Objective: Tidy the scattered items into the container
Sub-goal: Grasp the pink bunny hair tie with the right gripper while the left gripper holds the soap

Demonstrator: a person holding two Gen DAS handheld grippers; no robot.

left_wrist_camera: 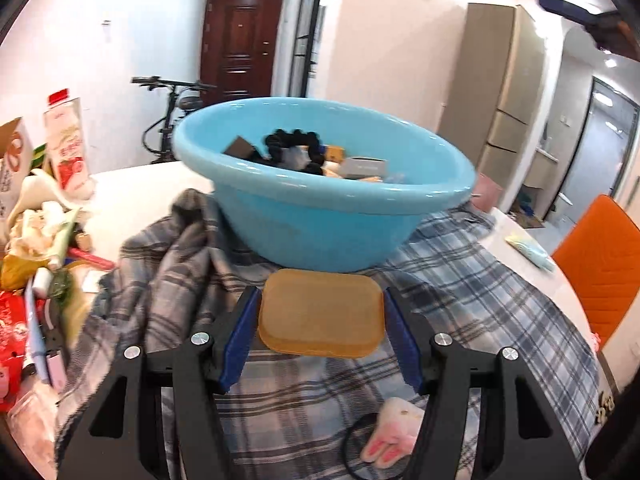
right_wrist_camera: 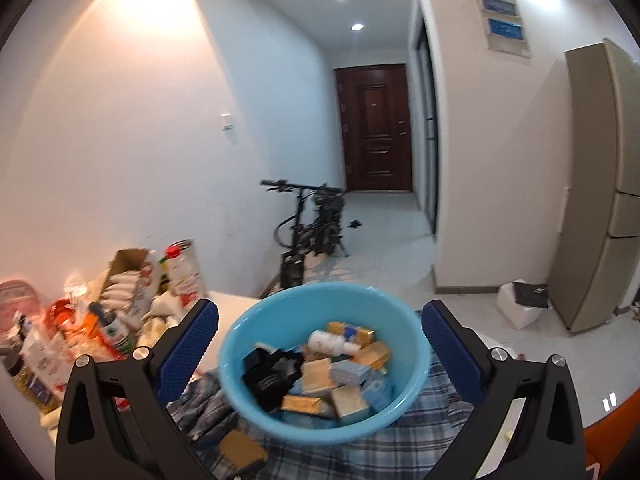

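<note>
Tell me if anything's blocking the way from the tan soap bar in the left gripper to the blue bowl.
Nothing visible blocks it. The left gripper holds the tan soap bar just before the blue bowl, whose near wall rises above the bar, so it must go up over the rim.

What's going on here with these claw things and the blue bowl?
Someone is tidying small items into a round light-blue plastic basin on a grey plaid cloth. The left gripper is clamped on a flat tan rounded-rectangle soap-like bar just short of the basin. The right gripper hangs open and empty above it.

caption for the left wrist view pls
Left gripper shut on a tan soap-like bar before the blue basin on plaid cloth.
</note>
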